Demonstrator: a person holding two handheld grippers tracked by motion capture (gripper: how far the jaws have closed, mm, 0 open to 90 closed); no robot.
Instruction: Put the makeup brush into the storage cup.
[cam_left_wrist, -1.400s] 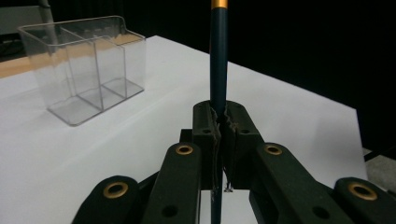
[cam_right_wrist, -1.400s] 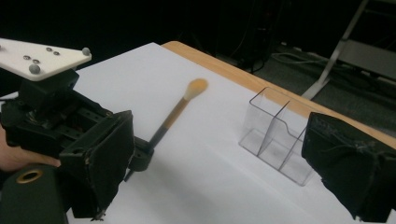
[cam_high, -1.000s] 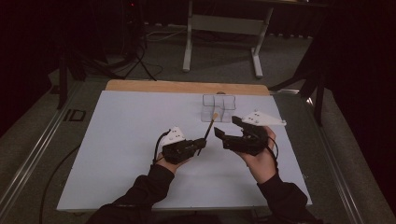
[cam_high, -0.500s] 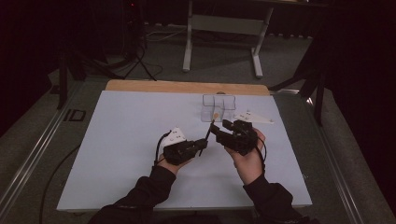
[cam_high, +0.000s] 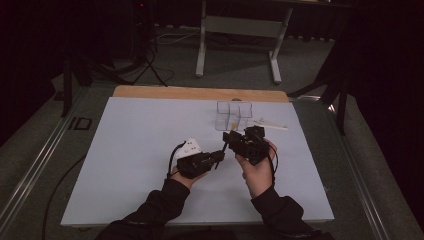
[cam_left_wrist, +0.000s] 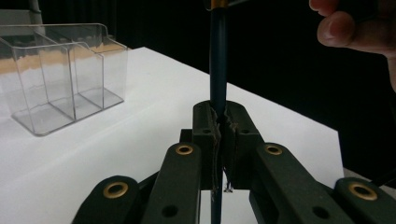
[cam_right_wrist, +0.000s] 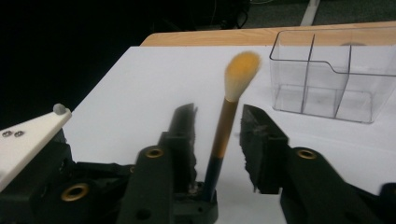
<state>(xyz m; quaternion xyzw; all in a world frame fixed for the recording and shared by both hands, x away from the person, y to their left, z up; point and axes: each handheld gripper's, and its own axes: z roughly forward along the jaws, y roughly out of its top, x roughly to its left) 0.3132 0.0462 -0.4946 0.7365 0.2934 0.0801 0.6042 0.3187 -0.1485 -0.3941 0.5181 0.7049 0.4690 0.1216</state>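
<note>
My left gripper (cam_high: 220, 156) is shut on the dark blue handle of a makeup brush (cam_left_wrist: 217, 70), which stands upright out of its jaws (cam_left_wrist: 219, 123). The brush (cam_right_wrist: 224, 126) has a gold ferrule and a pale yellow tuft. My right gripper (cam_high: 229, 137) has come in from the right. Its jaws (cam_right_wrist: 218, 126) have just been closing and now stand either side of the ferrule, with a gap left on both sides. A clear divided organizer (cam_high: 233, 114) stands upright just beyond both grippers.
A white mat (cam_high: 140, 140) covers the table, with a wooden strip (cam_high: 200, 93) at the far edge. Small white items (cam_high: 270, 123) lie right of the organizer. A metal stand (cam_high: 240, 25) is on the floor behind.
My right hand has moved left toward the left gripper, and its jaws have narrowed around the brush. The left gripper and the brush have stayed put.
</note>
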